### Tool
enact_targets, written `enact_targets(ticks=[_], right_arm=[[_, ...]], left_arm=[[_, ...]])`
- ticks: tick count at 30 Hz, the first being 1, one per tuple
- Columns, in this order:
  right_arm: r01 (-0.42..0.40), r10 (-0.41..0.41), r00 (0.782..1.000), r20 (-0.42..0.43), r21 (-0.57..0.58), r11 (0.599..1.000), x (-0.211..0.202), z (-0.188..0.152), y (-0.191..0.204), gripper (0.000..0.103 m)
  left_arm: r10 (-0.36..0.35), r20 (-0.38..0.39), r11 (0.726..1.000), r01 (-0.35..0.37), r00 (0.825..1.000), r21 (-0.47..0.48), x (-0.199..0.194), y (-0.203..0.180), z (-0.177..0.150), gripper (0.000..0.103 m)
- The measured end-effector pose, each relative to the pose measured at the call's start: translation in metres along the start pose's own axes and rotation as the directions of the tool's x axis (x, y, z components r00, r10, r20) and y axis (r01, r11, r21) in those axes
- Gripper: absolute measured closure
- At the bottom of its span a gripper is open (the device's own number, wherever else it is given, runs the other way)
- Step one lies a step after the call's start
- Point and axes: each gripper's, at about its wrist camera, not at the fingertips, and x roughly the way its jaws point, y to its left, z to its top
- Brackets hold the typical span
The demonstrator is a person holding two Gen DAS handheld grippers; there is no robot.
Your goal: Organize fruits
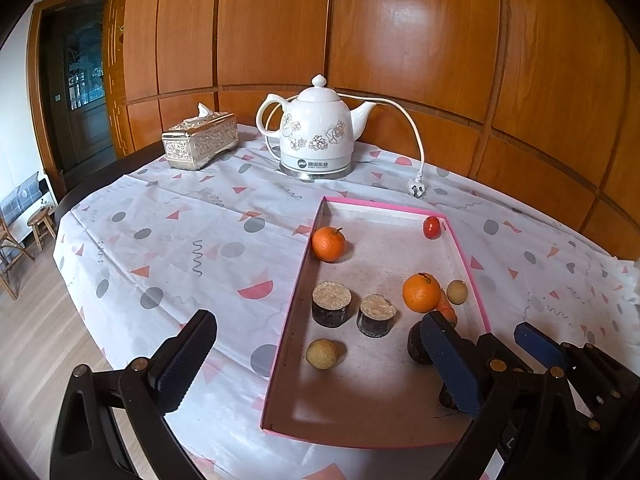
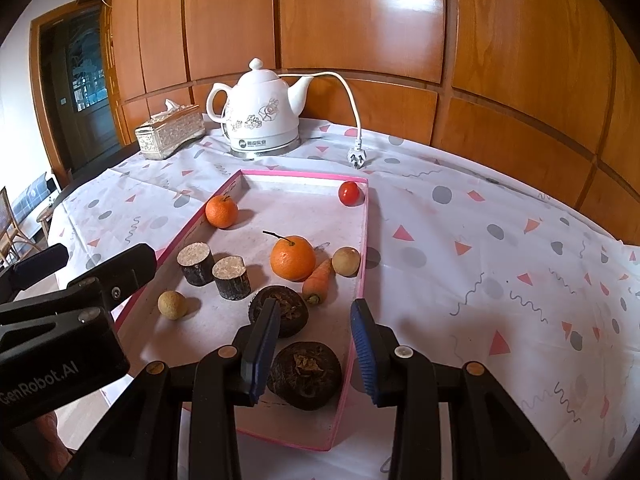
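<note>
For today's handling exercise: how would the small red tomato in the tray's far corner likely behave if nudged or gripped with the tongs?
The tomato looks round and glossy, so it would probably roll when nudged, though the pink tray walls at that corner should stop it. Its smooth skin may slip between hard pads. It seems small and likely soft, so a firm squeeze could bruise or split it.

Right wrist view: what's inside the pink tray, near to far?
Near dark round fruit → far dark round fruit → left longan → carrot → tomato in the far corner of the pink tray.
</note>
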Motion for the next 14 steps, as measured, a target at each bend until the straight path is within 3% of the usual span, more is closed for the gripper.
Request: enact_targets(ticks=[6,14], right_arm=[[0.005,-0.005,1.000,0.000,-0.009,1.000,-0.0001,-0.0009,0.0005,0.066],[0.012,-0.012,1.000,0.006,-0.011,1.000,-0.0015,-0.0019,-0.0024,0.066]], left_arm=[[0.023,0.013,0.999,-0.023,1.000,0.034,-0.0007,-0.0028,-0.0005,0.000],[-0.013,0.048,1.000,0.012,0.999,0.019,-0.0075,-0.0006,0.0016,0.001]])
